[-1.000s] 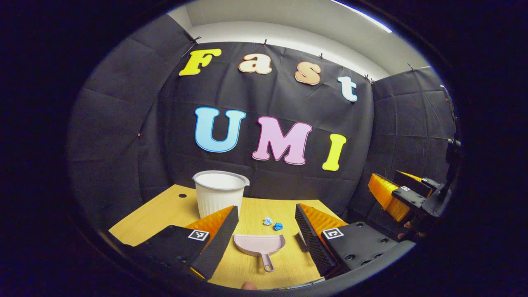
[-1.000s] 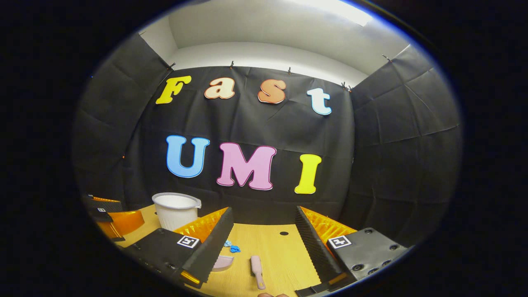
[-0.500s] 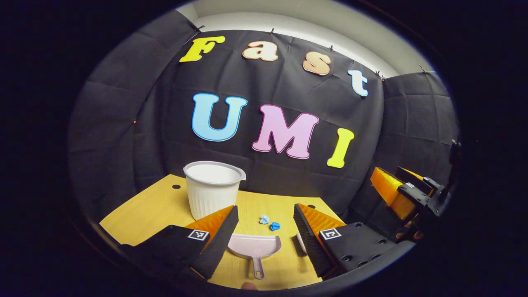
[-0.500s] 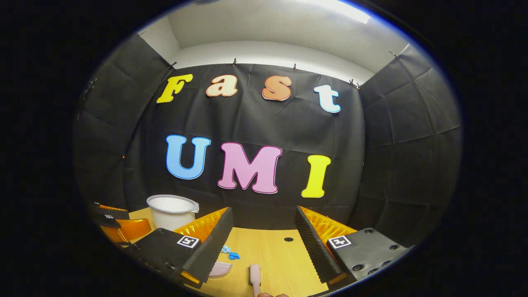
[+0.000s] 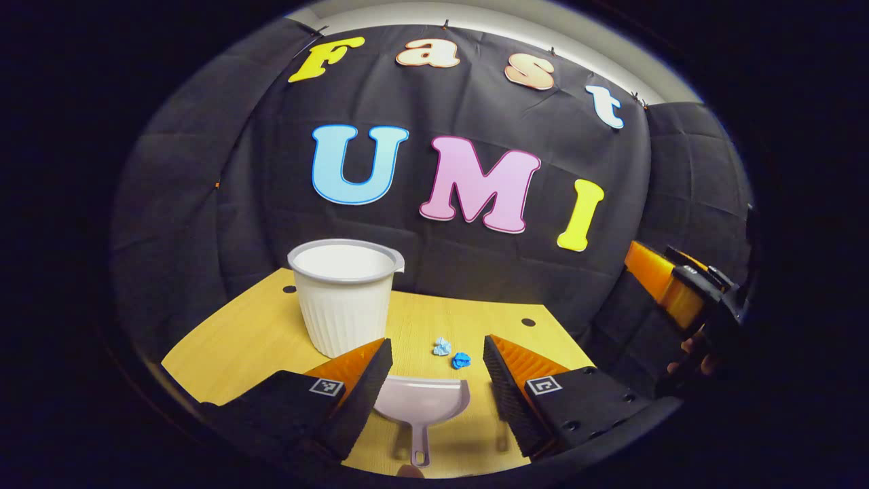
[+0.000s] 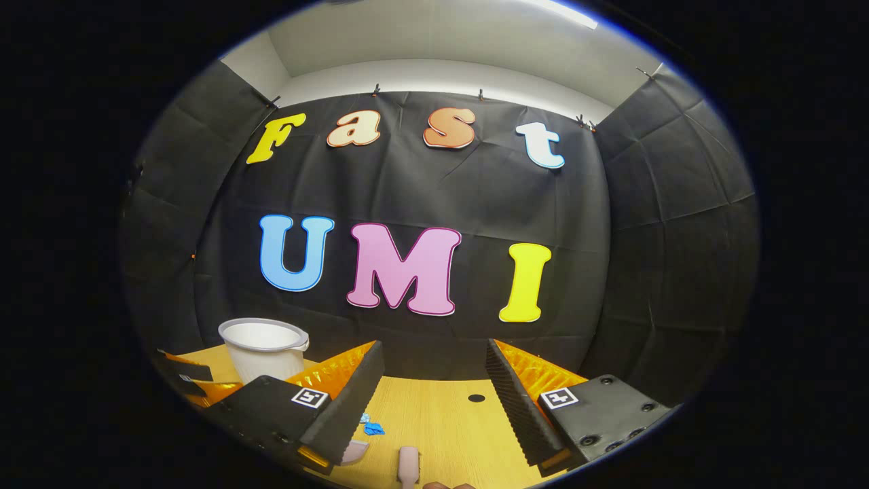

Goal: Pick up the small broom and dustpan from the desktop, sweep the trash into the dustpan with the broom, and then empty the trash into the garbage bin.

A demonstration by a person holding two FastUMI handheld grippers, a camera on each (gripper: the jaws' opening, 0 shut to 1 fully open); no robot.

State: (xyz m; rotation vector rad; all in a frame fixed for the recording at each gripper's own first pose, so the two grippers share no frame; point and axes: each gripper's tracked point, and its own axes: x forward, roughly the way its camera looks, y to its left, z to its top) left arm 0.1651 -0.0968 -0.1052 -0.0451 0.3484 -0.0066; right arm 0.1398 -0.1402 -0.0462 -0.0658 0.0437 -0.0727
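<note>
On tabletop [image 5: 244,339], left gripper view: left gripper [image 5: 434,373] jaws spread wide, grasping nothing, dustpan [image 5: 421,402] lying between fingers. Two paper scraps [image 5: 451,353] just beyond pan mouth, white bin [image 5: 344,297] upright at left. Right gripper [image 5: 686,292] far right, apart from table items.

Right gripper view: right gripper [image 6: 434,401] jaws released, empty. Broom [image 6: 409,465] flat at bottom edge; bin [image 6: 261,350] far left.

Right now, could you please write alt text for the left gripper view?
The left gripper, open, hovers over a dustpan on a wooden desk. Two paper scraps lie beyond it, beside a white bin.
</note>
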